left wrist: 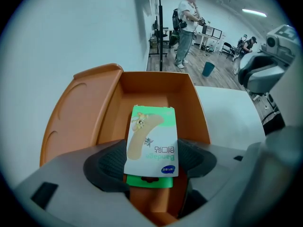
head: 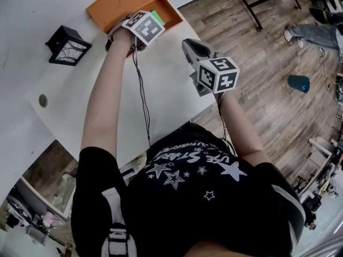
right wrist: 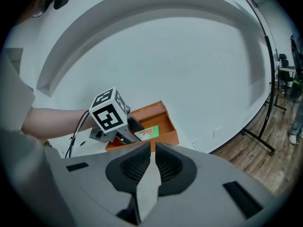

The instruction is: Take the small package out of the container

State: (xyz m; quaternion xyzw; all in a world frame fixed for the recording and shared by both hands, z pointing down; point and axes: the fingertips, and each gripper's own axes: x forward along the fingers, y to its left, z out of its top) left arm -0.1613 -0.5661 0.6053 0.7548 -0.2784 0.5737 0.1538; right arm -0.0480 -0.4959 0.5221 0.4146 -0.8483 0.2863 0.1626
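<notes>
Left gripper (left wrist: 151, 161) is clamped on the small bandage package (left wrist: 152, 136), over the open orange box (left wrist: 158, 86). Right gripper (right wrist: 150, 161) closed, empty, above the white worktop (head: 166, 82).

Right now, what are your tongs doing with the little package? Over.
Left tongs shut on small package, at the open orange container. Right tongs shut, empty, held back. Nothing in the way.

container (left wrist: 156, 86): orange | small package (left wrist: 152, 143): white, green edge, tan bandage print | table (head: 167, 63): white
</notes>
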